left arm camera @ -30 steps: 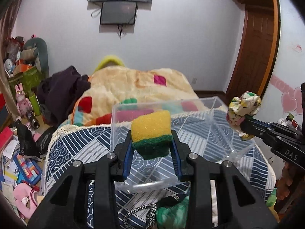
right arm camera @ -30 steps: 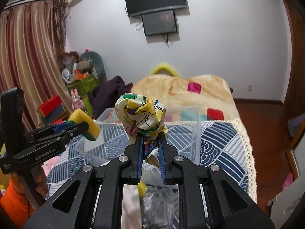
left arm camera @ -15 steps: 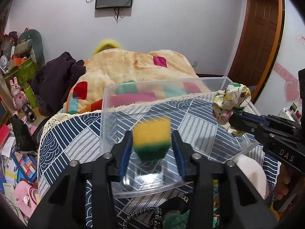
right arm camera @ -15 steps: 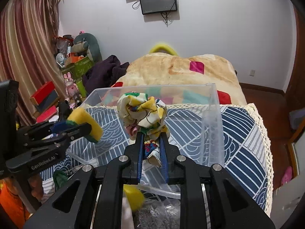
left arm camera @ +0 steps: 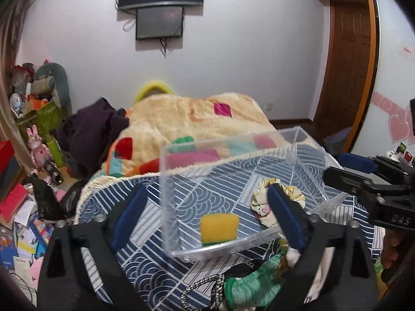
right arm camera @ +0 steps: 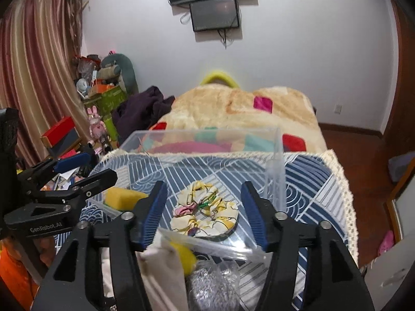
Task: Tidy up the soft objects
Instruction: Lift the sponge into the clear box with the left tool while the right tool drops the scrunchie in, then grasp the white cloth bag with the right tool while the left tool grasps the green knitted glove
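Nearest to me, both tools are spread wide and carry nothing. My left gripper (left arm camera: 207,207) has its blue pads (left arm camera: 128,216) far apart, and my right gripper (right arm camera: 205,210) stands just as wide. Under them, at the near edge of the blue patterned cloth (left arm camera: 145,272), lies a heap of things: a green rag (left arm camera: 249,282) and a braided cord (left arm camera: 199,289) in the left view, a silver scouring ball (right arm camera: 212,285) and a white cloth (right arm camera: 160,274) in the right view.

Just beyond sits the clear plastic box (left arm camera: 166,181) on the cloth. The yellow sponge (left arm camera: 219,228) lies on its floor against the near wall (its green layer shows at the bottom edge). The flowered hair tie (right arm camera: 205,212) lies flat on the box floor too, near the sponge but apart from it, toward the right-hand side.

Farther off is the bed with a cream blanket (left arm camera: 186,119) and a dark garment (left arm camera: 90,129), then the white wall with two screens (left arm camera: 160,5).
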Demonstrator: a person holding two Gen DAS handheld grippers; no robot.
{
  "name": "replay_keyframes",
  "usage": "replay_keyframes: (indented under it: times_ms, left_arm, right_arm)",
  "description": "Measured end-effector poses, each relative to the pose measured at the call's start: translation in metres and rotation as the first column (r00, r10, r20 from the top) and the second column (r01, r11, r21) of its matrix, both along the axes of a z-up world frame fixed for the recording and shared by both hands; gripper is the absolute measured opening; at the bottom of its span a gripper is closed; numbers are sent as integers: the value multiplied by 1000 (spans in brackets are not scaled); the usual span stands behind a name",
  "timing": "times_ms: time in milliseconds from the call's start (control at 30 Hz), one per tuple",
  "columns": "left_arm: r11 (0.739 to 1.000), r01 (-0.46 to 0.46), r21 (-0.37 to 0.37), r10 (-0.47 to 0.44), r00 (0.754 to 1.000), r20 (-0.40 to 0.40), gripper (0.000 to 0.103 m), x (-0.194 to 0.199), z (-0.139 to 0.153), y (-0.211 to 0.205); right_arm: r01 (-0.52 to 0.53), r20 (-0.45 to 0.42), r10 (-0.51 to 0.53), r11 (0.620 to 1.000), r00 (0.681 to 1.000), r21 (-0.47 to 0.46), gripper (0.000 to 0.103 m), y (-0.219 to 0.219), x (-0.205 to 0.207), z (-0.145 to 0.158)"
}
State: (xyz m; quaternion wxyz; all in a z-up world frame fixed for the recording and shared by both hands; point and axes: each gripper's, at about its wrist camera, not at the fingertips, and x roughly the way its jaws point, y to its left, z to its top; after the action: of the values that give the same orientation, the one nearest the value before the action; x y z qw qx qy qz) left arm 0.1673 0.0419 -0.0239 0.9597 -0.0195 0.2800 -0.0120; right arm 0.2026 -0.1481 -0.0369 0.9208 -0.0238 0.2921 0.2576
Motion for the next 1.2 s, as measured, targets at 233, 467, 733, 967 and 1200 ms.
replay_keyframes:
  times_ms: [233, 467, 733, 967, 1200]
  left_arm:
    - [1000, 5, -6, -5, 1000, 9, 100, -25, 3, 5]
    - [999, 28, 34, -26, 998, -50, 100, -44, -22, -1]
    - [999, 47, -8, -47, 989, -137, 100, -47, -56, -3]
    - [995, 90, -51, -97, 984, -146, 91, -48, -65, -15]
    - [986, 144, -86, -157, 972, -173, 62, -43, -72, -26]
  right_arm:
    - [-49, 41, 47, 998, 998, 29, 69, 0, -27, 9]
    - [-92, -36, 93, 995, 995, 35, 69, 7, -40, -20]
    - [-134, -135, 136, 991, 981, 21, 50, 18, -39, -54]
    - [-146, -83, 148, 989, 986, 26, 18, 10, -54, -47]
    - [-110, -7, 111, 993, 994, 48, 13, -7, -68, -30]
